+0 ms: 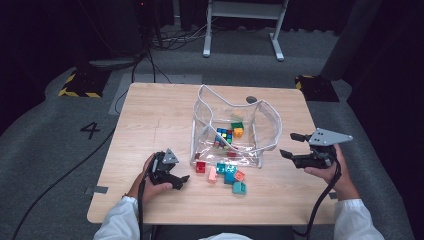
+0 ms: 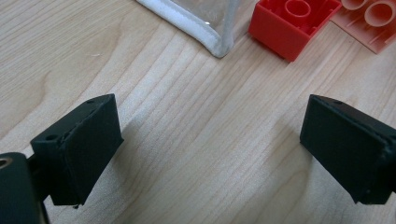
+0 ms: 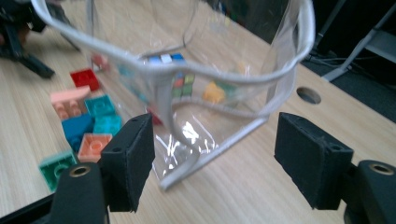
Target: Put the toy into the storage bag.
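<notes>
The only writing in sight is a "4" marked on the grey floor left of the table. Your clear bag stands mid-table, mouth up, with several bricks and a multicoloured cube inside. Six loose bricks lie against its near side. Your left gripper rests jaws apart beside the red brick. Your right gripper, jaws apart and empty, sits near the bag's right edge, with bare wood around it.

A white desk frame stands beyond the table, on grey carpet.
</notes>
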Motion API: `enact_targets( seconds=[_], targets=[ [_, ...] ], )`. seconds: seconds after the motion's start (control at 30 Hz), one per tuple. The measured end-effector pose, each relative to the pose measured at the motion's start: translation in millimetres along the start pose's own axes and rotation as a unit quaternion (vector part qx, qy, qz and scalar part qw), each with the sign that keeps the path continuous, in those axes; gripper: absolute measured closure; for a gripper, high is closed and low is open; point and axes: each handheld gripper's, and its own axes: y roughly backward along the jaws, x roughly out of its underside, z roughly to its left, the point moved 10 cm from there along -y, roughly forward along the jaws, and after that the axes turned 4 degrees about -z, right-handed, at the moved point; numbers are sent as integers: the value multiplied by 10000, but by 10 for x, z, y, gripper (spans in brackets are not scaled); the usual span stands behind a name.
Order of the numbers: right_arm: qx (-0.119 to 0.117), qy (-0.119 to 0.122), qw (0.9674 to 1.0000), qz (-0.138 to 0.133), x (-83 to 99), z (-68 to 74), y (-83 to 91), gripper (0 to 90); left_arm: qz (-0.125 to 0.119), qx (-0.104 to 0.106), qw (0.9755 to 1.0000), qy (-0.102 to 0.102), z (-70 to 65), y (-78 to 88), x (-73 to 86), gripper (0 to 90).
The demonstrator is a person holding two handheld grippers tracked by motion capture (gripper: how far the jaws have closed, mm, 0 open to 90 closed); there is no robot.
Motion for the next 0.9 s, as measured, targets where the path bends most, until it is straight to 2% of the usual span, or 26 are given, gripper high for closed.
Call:
enact_targets(
  seconds=[0.13, 0.23, 0.37, 0.5, 0.63, 0.7, 0.8, 0.9],
  targets=[
    [-40, 13, 9999, 148, 162, 69, -61, 295, -2, -6, 10000, 4, 0, 0, 0, 55],
    [-167, -11, 9996, 213, 283, 149, -116, 298, -2, 0, 10000, 2, 0, 0, 0, 54],
    [-375, -130, 9989, 241, 412, 303, -192, 301, -2, 1, 10000, 5, -1, 0, 0, 55],
    [-591, -122, 9975, 375, 588, 490, -280, 304, -1, -15, 10000, -6, 3, 1, 0, 55],
    [-864, -144, 9948, 517, 735, 694, -392, 306, 1, -21, 10000, -12, 5, 2, 0, 55],
    [-924, 19, 9933, 690, 804, 778, -444, 304, 0, -21, 10000, -12, 4, 2, 0, 54],
    [-1091, -22, 9913, 731, 835, 879, -506, 307, -1, -11, 10000, -3, 1, 1, 0, 55],
    [-1310, 21, 9878, 845, 891, 1008, -574, 310, 0, -19, 10000, -11, 4, 2, 0, 55]
  ],
)
